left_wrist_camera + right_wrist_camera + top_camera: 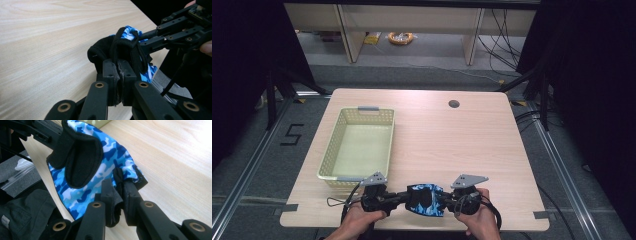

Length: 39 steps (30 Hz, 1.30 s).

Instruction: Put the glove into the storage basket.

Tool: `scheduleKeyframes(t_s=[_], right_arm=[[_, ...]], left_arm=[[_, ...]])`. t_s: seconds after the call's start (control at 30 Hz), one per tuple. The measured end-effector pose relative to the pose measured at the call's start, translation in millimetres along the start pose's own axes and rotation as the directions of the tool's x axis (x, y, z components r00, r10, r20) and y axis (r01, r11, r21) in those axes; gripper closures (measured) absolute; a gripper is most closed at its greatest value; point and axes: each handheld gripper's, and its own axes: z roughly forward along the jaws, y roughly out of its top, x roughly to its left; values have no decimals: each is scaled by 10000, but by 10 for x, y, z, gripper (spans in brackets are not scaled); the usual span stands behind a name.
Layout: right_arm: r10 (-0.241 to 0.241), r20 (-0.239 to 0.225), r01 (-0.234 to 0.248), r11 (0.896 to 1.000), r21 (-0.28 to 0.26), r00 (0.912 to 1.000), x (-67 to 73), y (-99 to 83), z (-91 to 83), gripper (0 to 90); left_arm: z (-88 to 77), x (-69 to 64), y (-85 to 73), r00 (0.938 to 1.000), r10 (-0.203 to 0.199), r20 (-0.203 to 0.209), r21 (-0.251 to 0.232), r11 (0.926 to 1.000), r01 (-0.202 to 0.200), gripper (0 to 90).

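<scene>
Left gripper (119, 75) jaws on glove (117, 50)

High view: both forearms cut off by bottom edge. Left gripper view: the other hand (200, 25) cropped at right edge; glove (120, 52) fabric between the jaws hidden. Right gripper view: dark cloth (22, 215), lower left, cropped, unidentifiable.

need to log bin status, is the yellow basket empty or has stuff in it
Empty: in the high view the basket shows a bare floor, and the glove is outside it.
</scene>
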Motion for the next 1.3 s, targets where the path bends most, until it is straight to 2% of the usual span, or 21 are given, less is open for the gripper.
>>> scheduleKeyframes(t_s=[0.2,0.27,0.33,0.37,0.4,0.53,0.57,0.67,0.73,0.77,0.83,0.87,1.0,1.03,1.07,1.13,1.23,1.27,1.3], right_arm=[[254,48,-253,9995,-171,9997,44,96,-59,816],[147,-13,-147,9994,-323,9999,40,161,-51,817],[-1,70,2,9998,-183,10000,46,236,-44,817],[79,107,-77,9997,-222,9999,70,269,-39,817],[-204,99,205,9996,-172,9997,65,312,-44,817],[-428,102,431,9983,-384,9990,109,462,-63,817],[-621,30,622,9972,-420,9981,109,503,-65,817],[-630,133,635,9971,-428,9979,130,606,-65,817],[-592,19,592,9975,-399,9982,134,670,-55,817],[-403,-95,400,9985,-383,9991,150,699,-52,817],[-790,-68,786,9956,-510,9968,138,773,-28,817],[-684,3,684,9964,-493,9977,156,804,-32,817],[-812,-5,810,9950,-587,9967,187,920,-2,817],[-686,-78,682,9966,-454,9976,204,951,-2,817],[-955,-139,944,9934,-649,9953,191,980,30,817],[-907,-117,900,9946,-507,9958,210,1038,41,817],[-901,-258,887,9946,-533,9956,223,1127,93,817],[-865,-142,855,9946,-583,9962,230,1145,104,817],[-837,-197,826,9953,-505,9963,236,1181,115,817]], left_arm=[[-80,6,66,9999,110,-6,-125,9999,-110,849],[-102,30,88,10000,-59,24,-39,10000,59,847],[-140,56,127,10000,-52,-52,35,10000,52,846],[-164,66,151,9999,-56,-110,-27,10000,55,847],[-189,73,178,9999,-109,-127,-105,9999,107,847],[-302,87,275,9997,-168,-195,-312,9994,162,848],[-322,94,291,9998,-105,-153,-321,9994,100,848],[-402,115,367,9997,-162,-185,-392,9991,155,846],[-452,132,416,9996,-159,-213,-437,9989,149,846],[-475,137,434,9994,-149,-302,-414,9991,137,846],[-529,151,489,9993,-151,-335,-456,9989,136,847],[-556,159,512,9992,-101,-383,-424,9991,85,846],[-650,196,590,9988,-191,-440,-474,9987,170,846],[-674,205,606,9985,-193,-521,-483,9987,167,846],[-692,212,615,9976,-287,-624,-567,9981,252,846],[-735,255,633,9978,-468,-476,-480,9979,445,846],[-791,301,662,9965,-477,-692,-491,9978,443,846],[-812,319,675,9951,-583,-800,-570,9969,538,846],[-833,345,689,9956,-568,-740,-546,9971,528,846]])
